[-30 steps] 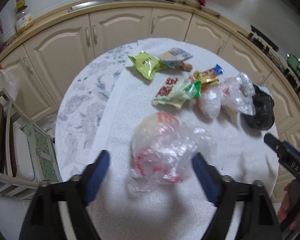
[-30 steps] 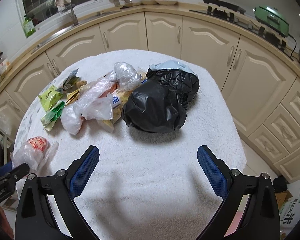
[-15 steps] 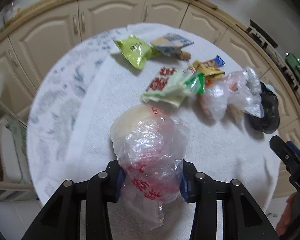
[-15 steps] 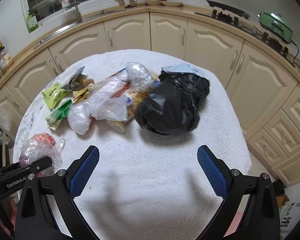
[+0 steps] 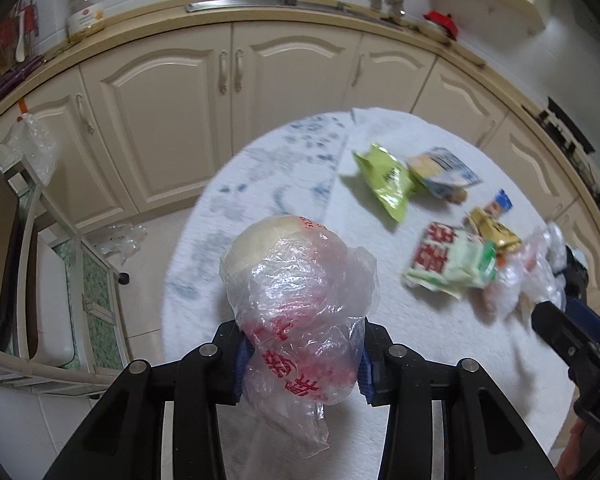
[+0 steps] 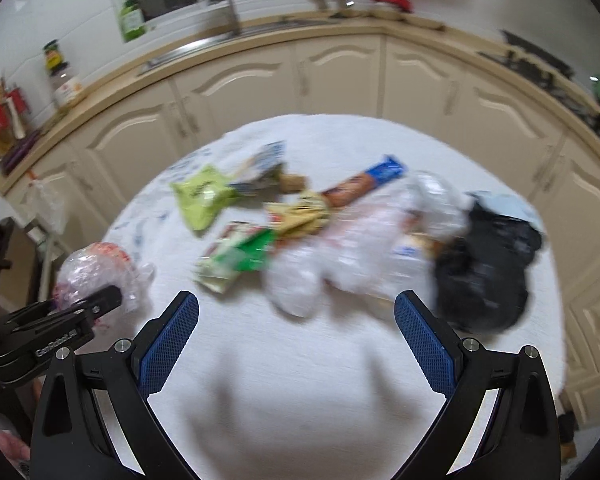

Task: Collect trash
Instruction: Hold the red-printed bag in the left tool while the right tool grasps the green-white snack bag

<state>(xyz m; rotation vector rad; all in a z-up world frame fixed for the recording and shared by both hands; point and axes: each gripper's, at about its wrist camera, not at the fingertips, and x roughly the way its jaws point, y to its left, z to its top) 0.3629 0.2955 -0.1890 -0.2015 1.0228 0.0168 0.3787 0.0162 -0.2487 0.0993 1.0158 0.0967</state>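
The left gripper (image 5: 302, 364) is a matte black plastic frame of two angular, triangular-braced arms with round silver screws at the pivots, ending in short fingers (image 5: 241, 364) faced with blue ribbed rubber pads. White lettering runs along its side in the right wrist view, where it reads partly as "GenRobot". The right gripper (image 6: 296, 338) has the same black frame and silver screws; its blue pads (image 6: 170, 342) show a fine diamond-grid texture.
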